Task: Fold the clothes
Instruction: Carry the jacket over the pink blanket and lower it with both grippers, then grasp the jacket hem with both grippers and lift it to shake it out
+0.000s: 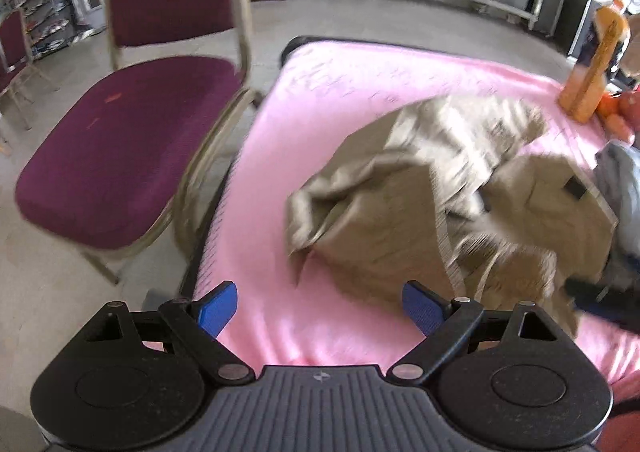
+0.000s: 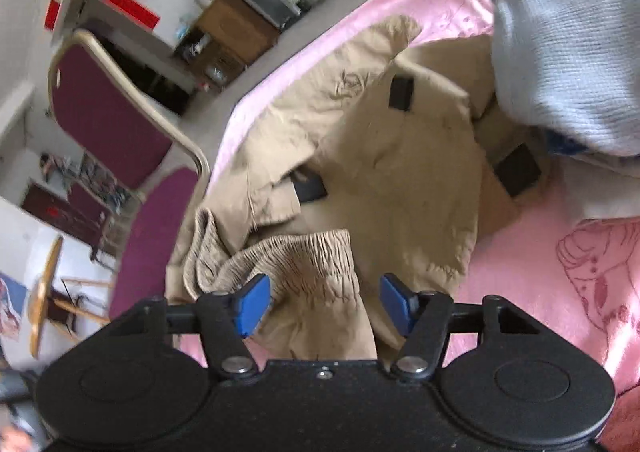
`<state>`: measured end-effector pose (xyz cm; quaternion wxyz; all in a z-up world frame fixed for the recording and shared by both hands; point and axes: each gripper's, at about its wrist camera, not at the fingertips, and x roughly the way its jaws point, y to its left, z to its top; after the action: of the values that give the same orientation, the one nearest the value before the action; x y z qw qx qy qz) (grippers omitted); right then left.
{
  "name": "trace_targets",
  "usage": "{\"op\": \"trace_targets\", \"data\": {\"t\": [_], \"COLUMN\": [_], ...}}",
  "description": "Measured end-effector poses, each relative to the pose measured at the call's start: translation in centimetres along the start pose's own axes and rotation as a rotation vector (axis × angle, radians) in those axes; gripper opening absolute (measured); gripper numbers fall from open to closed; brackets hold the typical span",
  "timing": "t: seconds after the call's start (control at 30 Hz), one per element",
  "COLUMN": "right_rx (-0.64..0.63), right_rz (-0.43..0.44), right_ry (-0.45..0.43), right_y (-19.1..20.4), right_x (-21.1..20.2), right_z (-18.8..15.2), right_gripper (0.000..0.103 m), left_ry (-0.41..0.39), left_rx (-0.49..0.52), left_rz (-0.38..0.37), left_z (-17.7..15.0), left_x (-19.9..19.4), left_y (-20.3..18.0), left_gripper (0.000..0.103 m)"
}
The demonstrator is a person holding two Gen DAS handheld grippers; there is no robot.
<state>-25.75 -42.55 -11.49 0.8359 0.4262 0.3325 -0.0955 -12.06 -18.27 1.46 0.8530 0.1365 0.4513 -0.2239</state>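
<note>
Tan shorts (image 2: 380, 172) lie crumpled on the pink blanket (image 2: 540, 272), filling centre of our right wrist view, elastic waistband (image 2: 296, 252) bunched at 6 o'clock, black patches on the fabric toward 12, 3 and 9 o'clock. In our left wrist view the same shorts (image 1: 452, 188) sit at 3 o'clock, blurred, one flap lifted toward 12. Our right gripper (image 2: 322, 302) hangs right over the waistband, jaws wide, blue pads either side of the gathered cloth, left pad (image 2: 252, 304) just touching or just above it, cannot tell; nothing clamped. Our left gripper (image 1: 320, 310) is over bare pink blanket (image 1: 320, 100) at 6 o'clock, jaws wide, holding nothing, shorts edge near its right pad (image 1: 424, 308). Grey-blue knit garment (image 2: 560, 44) lies at 1 to 2 o'clock in right view, overlapping the shorts' far edge. Orange bottle (image 1: 596, 64) stands at 2 o'clock in left view on the blanket. Maroon chair (image 1: 120, 140) at 9 to 10 o'clock, just beside the blanket's edge.
</note>
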Motion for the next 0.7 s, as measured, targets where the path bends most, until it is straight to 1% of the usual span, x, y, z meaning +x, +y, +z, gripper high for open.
{"op": "trace_targets", "data": {"t": [0.1, 0.17, 0.2, 0.23, 0.37, 0.4, 0.5, 0.57, 0.6, 0.63, 0.67, 0.7], "right_rx": [-0.011, 0.002, 0.009, 0.011, 0.009, 0.012, 0.022, 0.005, -0.005, -0.018, -0.031, -0.044], "right_rz": [0.013, 0.009, -0.002, -0.014, -0.048, -0.047, -0.033, -0.039, -0.044, -0.050, -0.056, -0.061], "right_ry": [-0.011, -0.007, -0.008, -0.016, -0.045, -0.045, -0.035, -0.029, -0.026, -0.024, -0.023, -0.021], "right_y": [0.9, 0.6, 0.5, 0.0, -0.8, -0.9, -1.1, -1.0, -0.9, -0.8, -0.7, -0.5], "right_x": [-0.6, -0.7, -0.8, -1.1, -2.2, -2.2, -1.9, -1.5, -1.3, -1.1, -0.9, -0.7], "right_z": [-0.2, -0.2, -0.3, -0.6, -0.5, -0.4, -0.2, -0.1, -0.1, -0.1, -0.1, -0.1], "right_gripper": [0.062, 0.062, 0.063, 0.063, 0.065, 0.066, 0.066, 0.066, 0.066, 0.066, 0.066, 0.066], "left_ry": [0.021, 0.059, 0.082, 0.107, 0.247, 0.277, 0.330, 0.339, 0.333, 0.332, 0.332, 0.340], "left_rx": [0.019, 0.033, 0.041, 0.056, 0.159, 0.177, 0.214, 0.227, 0.227, 0.215, 0.202, 0.181], "left_rz": [-0.038, -0.023, -0.014, -0.007, 0.083, 0.112, 0.152, 0.174, 0.188, 0.198, 0.207, 0.195], "left_z": [3.0, 5.0, 5.9, 6.7, 8.3, 8.4, 8.4, 8.5, 8.7, 8.7, 8.8, 8.9], "left_x": [0.9, 2.4, 3.2, 4.0, 7.9, 8.8, 10.3, 10.8, 11.0, 11.1, 11.2, 11.3], "left_y": [-2.0, -3.6, -4.5, -5.3, -9.0, -9.7, -10.7, -10.8, -10.6, -10.2, -9.7, -9.1], "left_gripper": [0.092, 0.091, 0.088, 0.089, 0.088, 0.085, 0.080, 0.073, 0.062, 0.047, 0.039, 0.022]}}
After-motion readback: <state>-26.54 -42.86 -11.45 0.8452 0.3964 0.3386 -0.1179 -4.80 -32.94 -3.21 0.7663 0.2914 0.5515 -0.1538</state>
